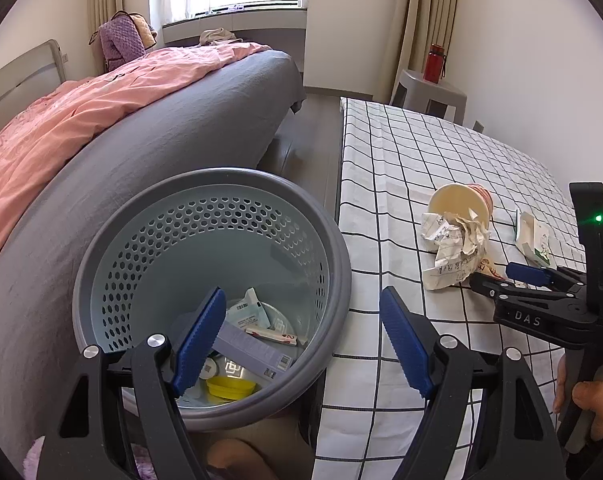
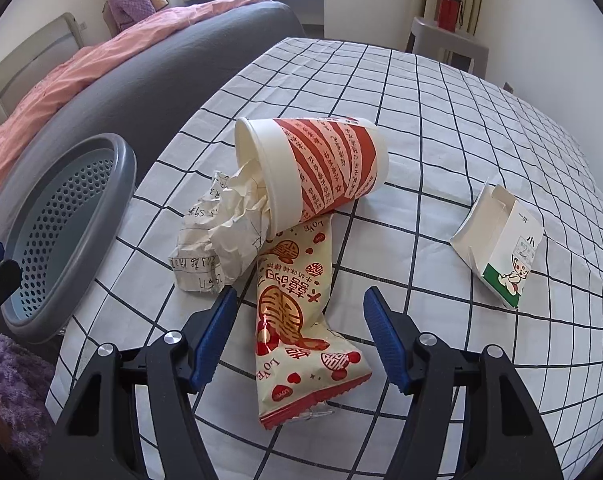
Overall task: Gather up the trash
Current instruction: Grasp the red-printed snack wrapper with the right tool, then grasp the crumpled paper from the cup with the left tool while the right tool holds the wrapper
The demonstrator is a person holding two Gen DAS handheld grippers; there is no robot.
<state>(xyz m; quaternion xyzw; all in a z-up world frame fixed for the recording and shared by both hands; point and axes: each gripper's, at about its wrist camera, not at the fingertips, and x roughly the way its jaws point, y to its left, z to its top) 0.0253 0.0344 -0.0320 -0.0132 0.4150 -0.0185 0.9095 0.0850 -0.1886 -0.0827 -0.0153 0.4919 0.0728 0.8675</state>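
Observation:
A grey trash basket [image 1: 341, 280] with a perforated blue liner stands beside the checked table [image 1: 401, 168] and holds several scraps. My left gripper [image 1: 303, 338] is open and empty above its rim. On the table a red-and-white paper cup [image 2: 325, 168] lies on its side with crumpled paper [image 2: 221, 232] spilling out. A cream and red snack wrapper [image 2: 297, 328] lies flat between my right gripper's [image 2: 299, 334] open jaws. A small white carton [image 2: 501, 248] lies to the right. The right gripper also shows in the left wrist view [image 1: 497, 276].
A bed with a grey mattress [image 1: 161, 120] and pink quilt [image 1: 81, 112] runs along the left, close behind the basket. A grey stool [image 1: 429, 92] with a red bottle [image 1: 433, 62] stands in the far corner. The basket also shows in the right wrist view [image 2: 125, 168].

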